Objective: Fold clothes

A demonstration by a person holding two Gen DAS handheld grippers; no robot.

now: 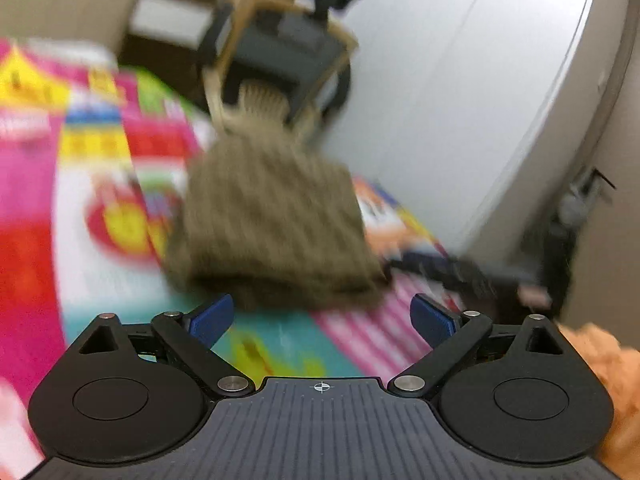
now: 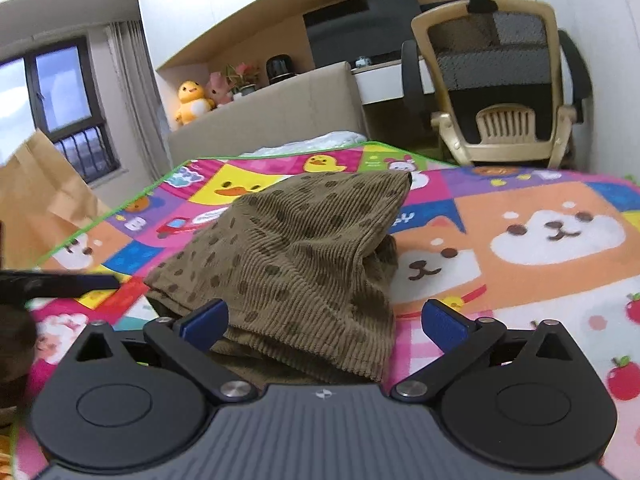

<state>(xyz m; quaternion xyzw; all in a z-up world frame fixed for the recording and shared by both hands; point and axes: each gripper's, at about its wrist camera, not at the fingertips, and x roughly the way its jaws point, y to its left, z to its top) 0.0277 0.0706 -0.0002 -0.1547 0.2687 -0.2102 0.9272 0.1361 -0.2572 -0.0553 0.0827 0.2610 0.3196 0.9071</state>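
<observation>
An olive-brown corduroy garment with dark spots (image 2: 304, 256) lies folded in a bundle on a bright cartoon play mat (image 2: 540, 280). My right gripper (image 2: 324, 324) is open, its blue pads on either side of the garment's near edge, holding nothing. In the left wrist view the same garment (image 1: 272, 224) is blurred and lies just beyond my left gripper (image 1: 322, 318), which is open and empty above the mat (image 1: 100, 200).
An office chair (image 2: 504, 80) stands beyond the mat's far edge. A brown paper bag (image 2: 36, 196) stands at the left. A beige headboard (image 2: 272, 116) and desk are behind. An orange fluffy item (image 1: 612, 380) lies at the right of the left wrist view, near a white wall (image 1: 460, 80).
</observation>
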